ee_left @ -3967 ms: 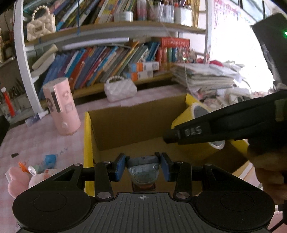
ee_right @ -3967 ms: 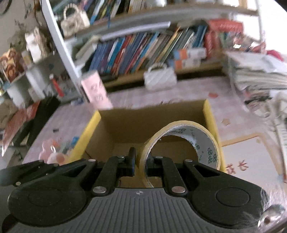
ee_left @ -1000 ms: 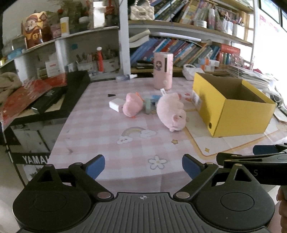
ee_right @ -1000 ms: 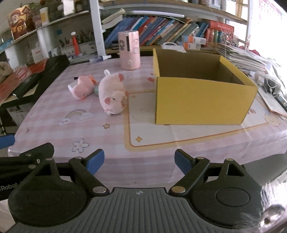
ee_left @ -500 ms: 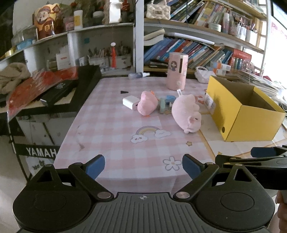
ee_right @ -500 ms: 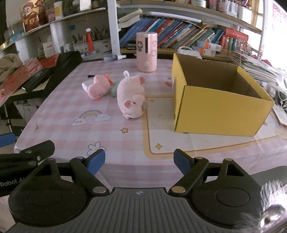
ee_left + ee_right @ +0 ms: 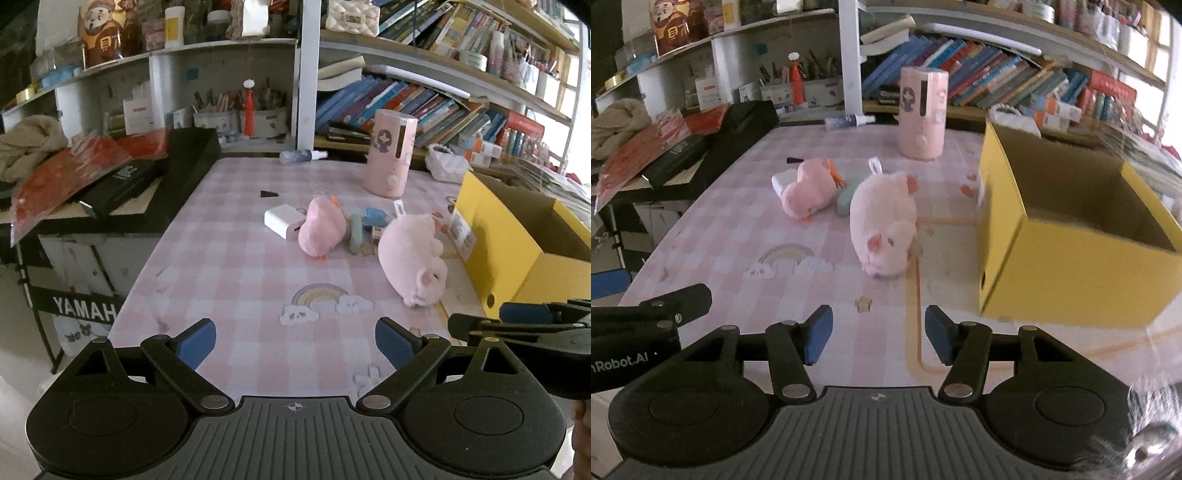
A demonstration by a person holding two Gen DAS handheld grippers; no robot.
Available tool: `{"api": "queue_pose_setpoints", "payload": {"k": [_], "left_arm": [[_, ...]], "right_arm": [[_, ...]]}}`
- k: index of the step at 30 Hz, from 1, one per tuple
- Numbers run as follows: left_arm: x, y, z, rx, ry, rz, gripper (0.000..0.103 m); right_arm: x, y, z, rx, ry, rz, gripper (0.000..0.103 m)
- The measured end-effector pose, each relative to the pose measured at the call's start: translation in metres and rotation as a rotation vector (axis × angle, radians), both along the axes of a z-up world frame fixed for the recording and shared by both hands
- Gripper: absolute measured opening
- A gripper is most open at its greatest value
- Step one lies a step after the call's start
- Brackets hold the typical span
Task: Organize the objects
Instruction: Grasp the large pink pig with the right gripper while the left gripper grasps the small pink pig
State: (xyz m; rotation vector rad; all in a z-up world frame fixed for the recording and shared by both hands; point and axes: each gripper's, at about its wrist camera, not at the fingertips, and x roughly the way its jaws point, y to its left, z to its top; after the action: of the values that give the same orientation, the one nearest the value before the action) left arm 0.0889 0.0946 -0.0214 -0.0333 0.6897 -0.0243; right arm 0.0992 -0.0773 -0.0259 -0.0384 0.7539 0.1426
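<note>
A yellow cardboard box [image 7: 1067, 266] stands open on the right of the pink checked table [image 7: 746, 236]; it also shows in the left wrist view [image 7: 517, 254]. A pink plush pig [image 7: 882, 221] lies left of it, also seen in the left wrist view [image 7: 410, 258]. A smaller pink plush [image 7: 809, 190], a green item [image 7: 849, 194] and a white charger [image 7: 282, 221] lie behind it. My left gripper [image 7: 295, 341] is open and empty over the near table edge. My right gripper [image 7: 879, 334] is open and empty, nearer the pig.
A tall pink canister [image 7: 923, 116] stands at the back of the table. A spray bottle [image 7: 847, 120] lies by the bookshelf. A black keyboard case with red bags [image 7: 122, 173] sits left of the table. Bookshelves line the back wall.
Both grippers held items over the box four seconds ago; now both are open, empty and drawn back. In the last second both moved left and slightly forward toward the plush toys.
</note>
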Motion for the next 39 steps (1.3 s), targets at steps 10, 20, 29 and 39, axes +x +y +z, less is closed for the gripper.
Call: {"api": "queue_pose_setpoints", "payload": {"k": [10, 20, 29, 39], "left_arm": [[0.054, 0.001, 0.003, -0.023, -0.021, 0.06, 0.095], [0.115, -0.011, 0.001, -0.005, 0.007, 0.04, 0.095], [0.181, -0.031, -0.016, 0.0, 0.062, -0.014, 0.084], [0.223, -0.039, -0.053, -0.026, 0.195, -0.017, 0.057]], "right_arm": [[0.068, 0.005, -0.002, -0.019, -0.008, 0.068, 0.053], [0.126, 0.006, -0.016, -0.028, 0.045, 0.098, 0.061], [0.154, 0.011, -0.031, -0.069, 0.081, 0.194, 0.064], [0.169, 0.004, -0.038, -0.068, 0.095, 0.25, 0.068]]}}
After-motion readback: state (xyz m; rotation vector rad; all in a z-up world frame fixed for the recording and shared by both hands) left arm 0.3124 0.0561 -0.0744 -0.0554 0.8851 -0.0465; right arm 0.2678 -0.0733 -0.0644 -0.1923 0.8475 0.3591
